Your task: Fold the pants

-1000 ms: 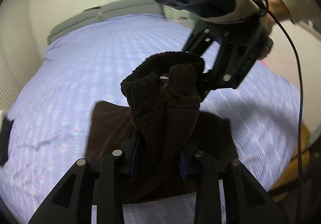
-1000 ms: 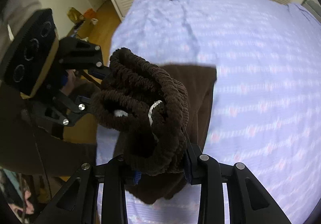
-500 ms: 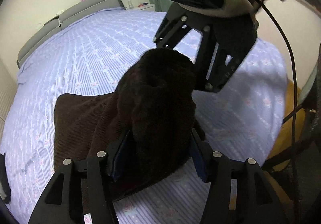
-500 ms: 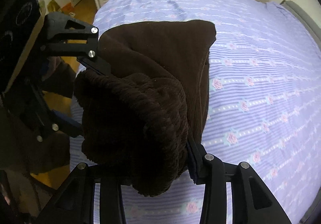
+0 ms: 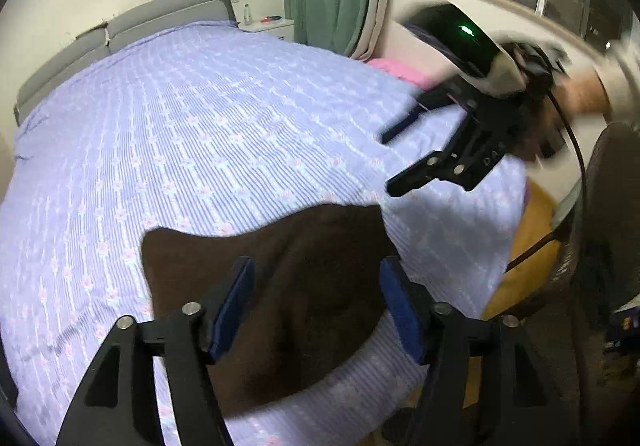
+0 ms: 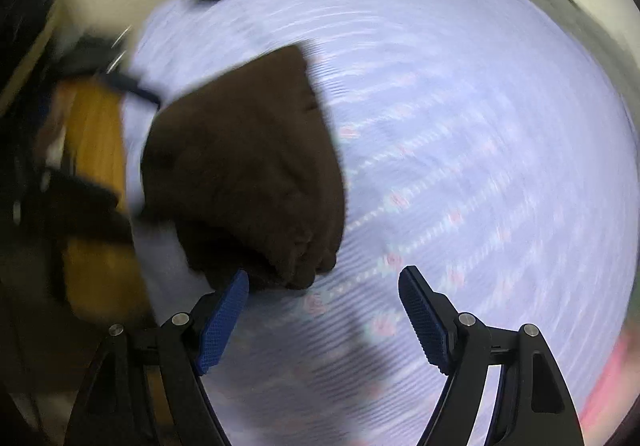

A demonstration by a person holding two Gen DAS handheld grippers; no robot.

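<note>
1. The brown corduroy pants are lying folded in a compact stack on the lilac floral bedspread, near the corner of the bed and directly beyond the left gripper.
2. The step in hand appears to be the release after a fold. To do it well, the person should be drawing each gripper straight away from the cloth, so that no pad is snagging the ribbed fabric or dragging the top layer out of line.
3. The left gripper's jaws are opening. The pants are showing in the gap between its blue pads, but the pads are standing clear of the cloth and pinching nothing.
4. The right gripper is also opening its jaws. Only bedspread is lying between them, and it is holding nothing. In the blurred right wrist view, the pants are lying ahead and to the left of this gripper, with a bunched edge just beside its left pad; whether they are touching cannot be told.
5. In the left wrist view, the right gripper is hanging spread above the bedspread, up and to the right of the pants.
</note>
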